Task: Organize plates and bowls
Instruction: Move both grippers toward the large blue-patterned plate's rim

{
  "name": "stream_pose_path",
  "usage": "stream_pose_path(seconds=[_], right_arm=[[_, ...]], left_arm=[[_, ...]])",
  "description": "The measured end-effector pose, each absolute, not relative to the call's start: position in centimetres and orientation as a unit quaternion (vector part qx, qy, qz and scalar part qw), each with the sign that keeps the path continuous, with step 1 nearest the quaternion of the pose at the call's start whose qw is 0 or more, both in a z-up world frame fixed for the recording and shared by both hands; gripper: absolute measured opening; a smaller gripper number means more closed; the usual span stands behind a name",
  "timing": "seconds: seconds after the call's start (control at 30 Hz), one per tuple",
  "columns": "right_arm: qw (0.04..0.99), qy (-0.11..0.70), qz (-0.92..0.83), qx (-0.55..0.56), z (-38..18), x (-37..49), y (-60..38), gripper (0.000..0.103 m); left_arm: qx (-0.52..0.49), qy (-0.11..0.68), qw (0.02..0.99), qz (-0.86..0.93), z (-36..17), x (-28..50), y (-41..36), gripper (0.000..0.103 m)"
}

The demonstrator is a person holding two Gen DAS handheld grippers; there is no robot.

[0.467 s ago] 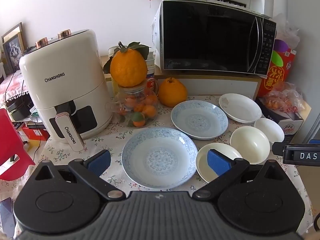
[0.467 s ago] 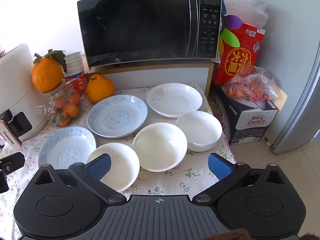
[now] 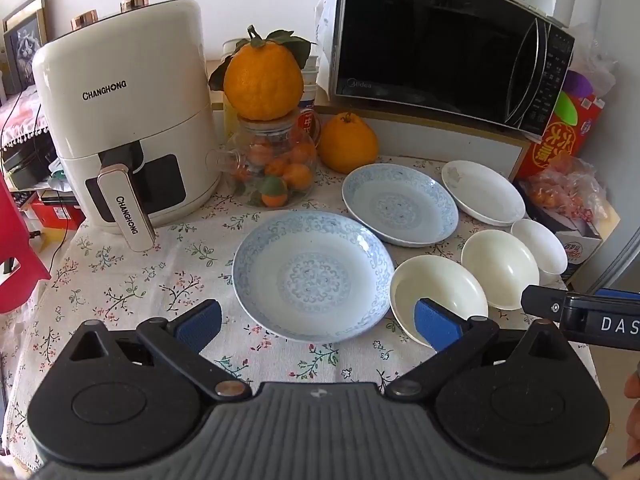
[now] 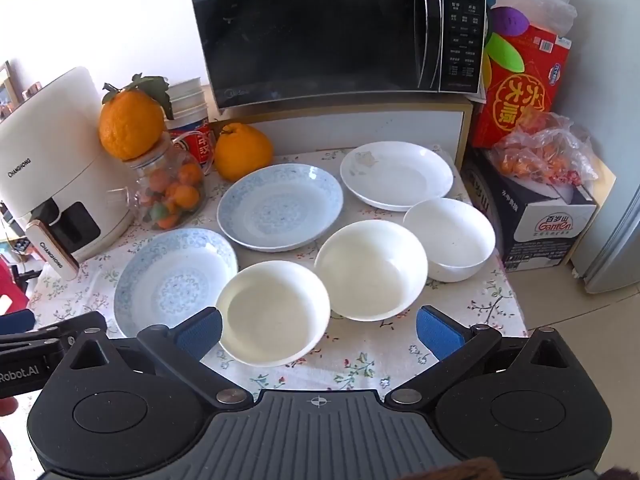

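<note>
I see two plates, the near one [image 3: 312, 276] and the far one [image 3: 400, 204], in pale blue scrollwork; a plain white plate [image 3: 482, 192]; cream-white bowls [image 4: 276, 312]; a floral-sprigged white tablecloth [image 3: 132, 280]; blue gripper pads [image 4: 200, 330]; a black microwave [image 4: 332, 28]; and bright orange citrus [image 3: 262, 80].

Both grippers are closer to the dishes now. The left gripper [image 3: 318, 320] is nearer the near blue plate [image 3: 314, 274]. The right gripper [image 4: 319, 326] is nearer the near white bowl [image 4: 274, 310].
</note>
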State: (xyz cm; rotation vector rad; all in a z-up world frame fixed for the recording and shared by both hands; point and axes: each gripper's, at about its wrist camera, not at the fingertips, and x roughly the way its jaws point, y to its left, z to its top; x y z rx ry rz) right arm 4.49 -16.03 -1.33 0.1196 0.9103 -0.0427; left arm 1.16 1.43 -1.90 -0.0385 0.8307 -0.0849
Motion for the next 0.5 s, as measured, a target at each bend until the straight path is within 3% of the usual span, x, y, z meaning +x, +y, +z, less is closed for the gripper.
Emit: stream_pose_path(seconds=[0.5], right_arm=[[0.885, 0.462, -0.029, 0.044, -1.4, 5.5, -14.7, 0.103]], left_arm=[[-0.066, 0.438, 0.895, -0.050, -2.9, 2.0, 2.8, 0.103]])
